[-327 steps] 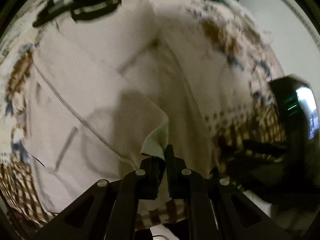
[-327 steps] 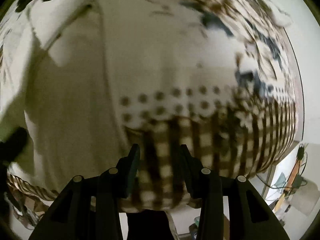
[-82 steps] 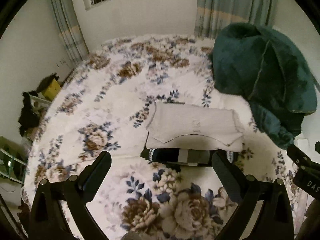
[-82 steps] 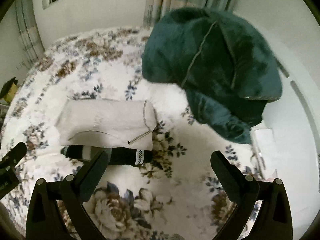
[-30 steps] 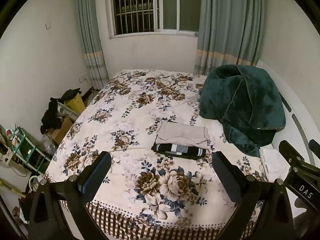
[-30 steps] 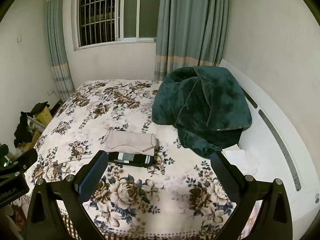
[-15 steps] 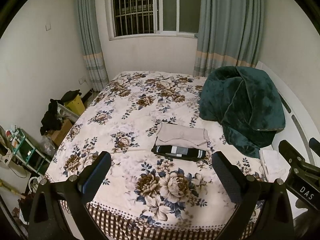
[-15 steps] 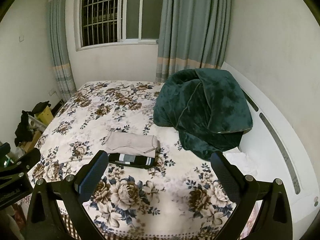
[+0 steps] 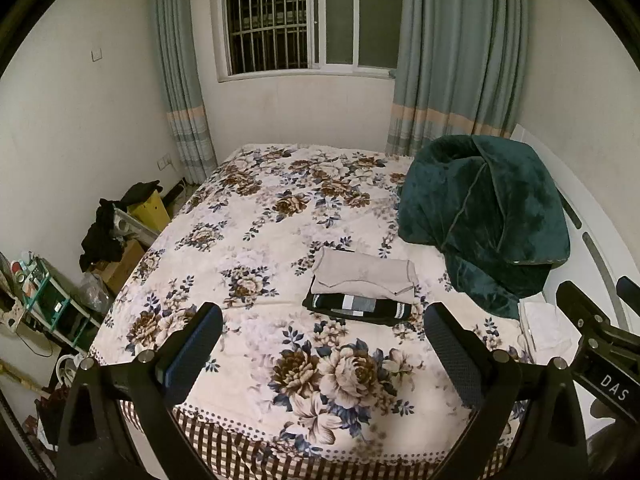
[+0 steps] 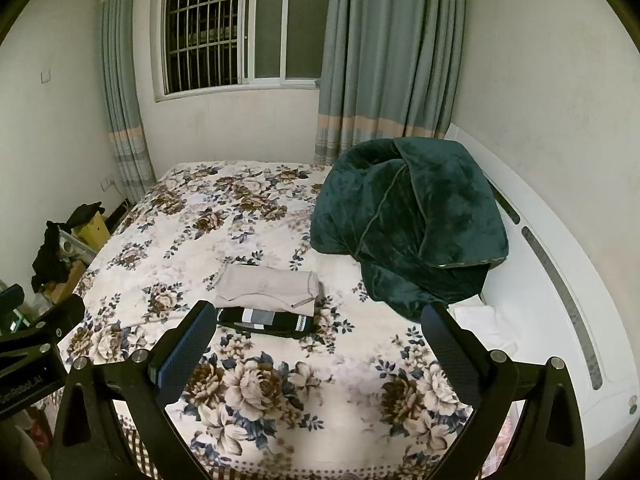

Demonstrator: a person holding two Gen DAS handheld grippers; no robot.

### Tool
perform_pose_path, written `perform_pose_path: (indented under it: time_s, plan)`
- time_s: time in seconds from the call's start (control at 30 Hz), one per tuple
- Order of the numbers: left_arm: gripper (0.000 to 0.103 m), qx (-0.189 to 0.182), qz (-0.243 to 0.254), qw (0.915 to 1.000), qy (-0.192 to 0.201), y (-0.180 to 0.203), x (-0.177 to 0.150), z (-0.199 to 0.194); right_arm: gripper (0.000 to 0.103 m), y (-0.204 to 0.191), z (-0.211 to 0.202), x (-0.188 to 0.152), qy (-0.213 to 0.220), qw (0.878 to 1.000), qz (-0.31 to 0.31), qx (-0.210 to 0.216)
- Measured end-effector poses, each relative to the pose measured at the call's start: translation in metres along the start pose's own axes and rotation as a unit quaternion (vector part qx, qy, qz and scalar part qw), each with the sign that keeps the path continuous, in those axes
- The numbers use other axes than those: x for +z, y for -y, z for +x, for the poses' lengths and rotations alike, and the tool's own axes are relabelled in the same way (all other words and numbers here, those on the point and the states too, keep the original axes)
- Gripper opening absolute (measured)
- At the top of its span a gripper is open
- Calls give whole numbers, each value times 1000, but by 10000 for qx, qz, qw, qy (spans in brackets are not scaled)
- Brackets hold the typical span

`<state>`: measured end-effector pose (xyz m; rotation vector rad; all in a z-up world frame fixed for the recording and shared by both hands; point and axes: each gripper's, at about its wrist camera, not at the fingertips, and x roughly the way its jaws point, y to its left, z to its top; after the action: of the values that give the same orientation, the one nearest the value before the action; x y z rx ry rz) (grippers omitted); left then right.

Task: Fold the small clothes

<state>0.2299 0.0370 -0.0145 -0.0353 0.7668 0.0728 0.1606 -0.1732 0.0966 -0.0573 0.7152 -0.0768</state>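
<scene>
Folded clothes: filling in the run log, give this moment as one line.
phase: done, backed off | left tongs: open, empty | right tongs: open, empty | beige garment folded atop striped dark garment on bed

Matt cotton-like beige garment (image 9: 365, 274); plush, faintly glossy green blanket (image 9: 484, 216).

Barred window (image 9: 308, 16) sitting top centre, dark outside. Grey-blue curtains (image 9: 460, 48) hanging either side. White walls (image 9: 80, 128) enclosing room. Floral bedspread (image 9: 280, 216) covering bed mid-frame. Green blanket (image 9: 484, 216) lying heaped at right. Cluttered shelf (image 9: 44, 300) standing lower left.
</scene>
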Motion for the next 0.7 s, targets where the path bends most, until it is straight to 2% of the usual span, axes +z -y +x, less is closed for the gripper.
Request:
perform_pose_path:
  time_s: [0.7]
  plan:
    - [103,-11,-4,10000,-15,-1,5,1,103,-16,-3,9,-29,9999,-36,104]
